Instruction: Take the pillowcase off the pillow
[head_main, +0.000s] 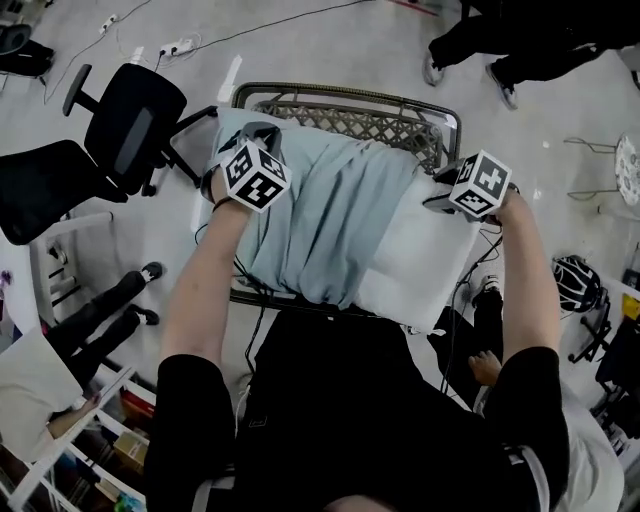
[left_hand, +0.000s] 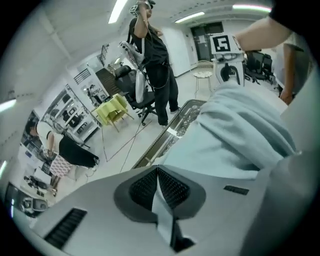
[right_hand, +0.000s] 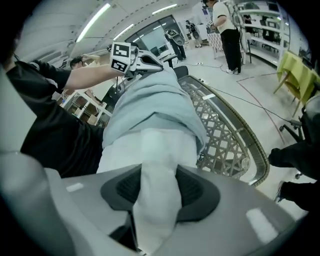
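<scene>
A: Nearest first. What's w/ the L tongs (left_hand: 159, 175)?
B: Clenched. Pads are right together w/ a thin fold of the pale-blue pillowcase (head_main: 320, 215) pinched btwn them, at the case's left end in the head view.
A: And the R tongs (right_hand: 157, 186)?
B: Clamped on a bunched ridge of the white pillow (head_main: 420, 265). The stuffing bulges up btwn the pads, so the jaws sit partly apart around it. The grip's on the bare white end, not the blue.
A: So where's the case at?
B: Part-way off. Blue covers the left and middle of the pillow, wrinkled lengthwise. The right end is bare white, and the case's edge runs slantwise across it.
A: What's it lying on?
B: A woven lattice frame (head_main: 370, 125) w/ a metal rim, directly in front of the person's black shirt (head_main: 330, 400). The pillow spans most of it, so lattice shows only along the far side.
A: Beyond that?
B: Pale floor (head_main: 330, 50) w/ cables. Black office chair (head_main: 135, 125) far left, near the frame. Top right, someone's dark trouser legs (head_main: 520, 50) and shoes. Helmet (head_main: 577, 282) low on the right. In the left gripper view, a person in black (left_hand: 155, 55) stands in the bg near a chair draped w/ yellow-green cloth (left_hand: 114, 109).
</scene>
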